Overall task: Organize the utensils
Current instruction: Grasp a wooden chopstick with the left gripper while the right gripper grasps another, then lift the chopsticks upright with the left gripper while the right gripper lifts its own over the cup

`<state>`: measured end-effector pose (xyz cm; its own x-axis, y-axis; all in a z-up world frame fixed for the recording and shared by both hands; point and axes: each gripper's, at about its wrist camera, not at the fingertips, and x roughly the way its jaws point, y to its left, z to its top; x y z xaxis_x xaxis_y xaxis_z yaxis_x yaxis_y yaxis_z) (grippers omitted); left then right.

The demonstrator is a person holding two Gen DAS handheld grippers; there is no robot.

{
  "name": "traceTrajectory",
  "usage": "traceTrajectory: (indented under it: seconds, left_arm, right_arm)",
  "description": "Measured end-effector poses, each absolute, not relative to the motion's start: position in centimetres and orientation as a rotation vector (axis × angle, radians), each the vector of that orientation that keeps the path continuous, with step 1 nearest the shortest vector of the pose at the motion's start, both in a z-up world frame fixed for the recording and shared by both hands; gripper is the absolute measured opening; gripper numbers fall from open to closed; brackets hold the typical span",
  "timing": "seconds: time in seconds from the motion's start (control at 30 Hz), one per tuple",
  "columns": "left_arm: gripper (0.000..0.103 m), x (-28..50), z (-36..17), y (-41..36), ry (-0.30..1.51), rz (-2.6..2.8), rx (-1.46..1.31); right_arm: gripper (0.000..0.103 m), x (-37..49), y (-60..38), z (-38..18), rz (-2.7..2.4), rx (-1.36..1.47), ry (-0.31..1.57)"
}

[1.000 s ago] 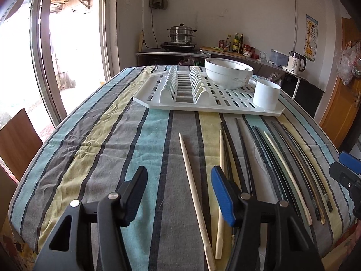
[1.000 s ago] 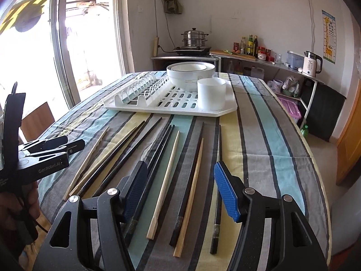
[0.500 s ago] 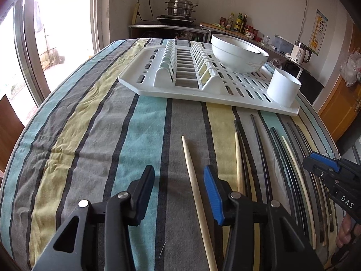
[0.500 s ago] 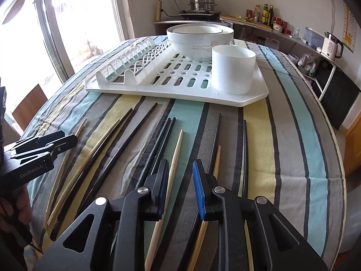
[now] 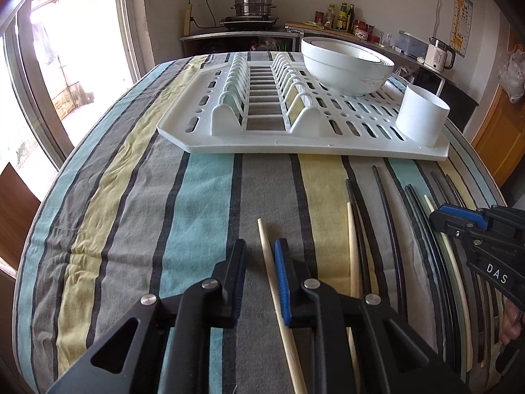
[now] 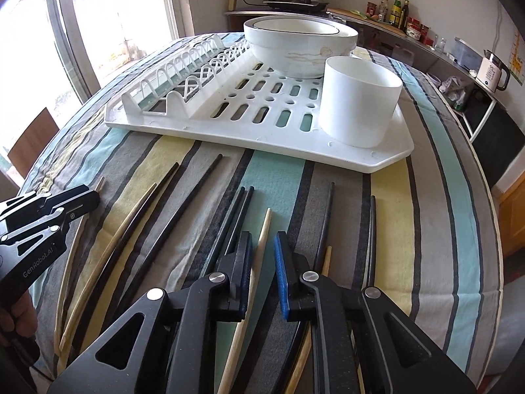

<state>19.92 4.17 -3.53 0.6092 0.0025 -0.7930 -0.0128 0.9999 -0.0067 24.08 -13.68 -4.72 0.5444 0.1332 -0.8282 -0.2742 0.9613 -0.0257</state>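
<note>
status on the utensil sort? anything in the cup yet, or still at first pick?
Done: nothing visible. No chopstick tips stick up from the white cup on the drying rack.

In hand: the left gripper and right gripper each straddle a light wooden chopstick, jaws not yet shut.

Left: all the black chopsticks and wooden ones on the striped tablecloth.

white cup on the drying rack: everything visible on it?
The white cup is a plain, smooth cylinder with no handle, plastic by its look. It stands upright, mouth up, on the slotted near right corner of the white drying rack, just in front of the stacked white bowls. No tool touches it. Its inside is out of view.
</note>
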Motion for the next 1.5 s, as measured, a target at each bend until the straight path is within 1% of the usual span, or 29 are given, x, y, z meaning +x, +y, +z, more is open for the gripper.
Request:
traceTrajectory:
  seconds: [0.03, 0.13, 0.4, 0.8, 0.93, 1.23, 1.5]
  left_arm:
    - [0.015, 19.9, -3.5, 4.1, 0.916, 0.007, -0.003]
    - [0.008, 20.1, -3.5, 4.0, 0.917, -0.001, 0.004]
    - [0.007, 19.2, -2.3, 4.8, 0.899, -0.056, -0.044]
    - [0.006, 15.8, 4.8, 5.1, 0.741, -0.125, -0.067]
    - [0.006, 15.1, 6.8, 5.3, 0.694, -0.141, -0.073]
    - [0.006, 14.6, 9.4, 5.0, 0.641, -0.149, -0.067]
    - [0.005, 16.0, 12.5, 3.8, 0.583, -0.178, -0.041]
  right_arm:
    - [0.007, 24.1, -13.5, -4.7, 0.247, -0.162, 0.969]
    - [0.006, 24.1, -13.3, -4.7, 0.257, -0.161, 0.969]
    - [0.006, 22.5, -14.4, -2.0, 0.297, -0.090, 0.898]
    - [0.006, 19.2, -16.6, 4.3, 0.323, 0.000, 0.721]
    - [0.005, 18.3, -17.3, 5.5, 0.326, 0.023, 0.680]
    - [0.005, 17.1, -18.1, 7.6, 0.329, 0.029, 0.611]
    - [0.005, 17.9, -18.8, 9.8, 0.316, 0.017, 0.556]
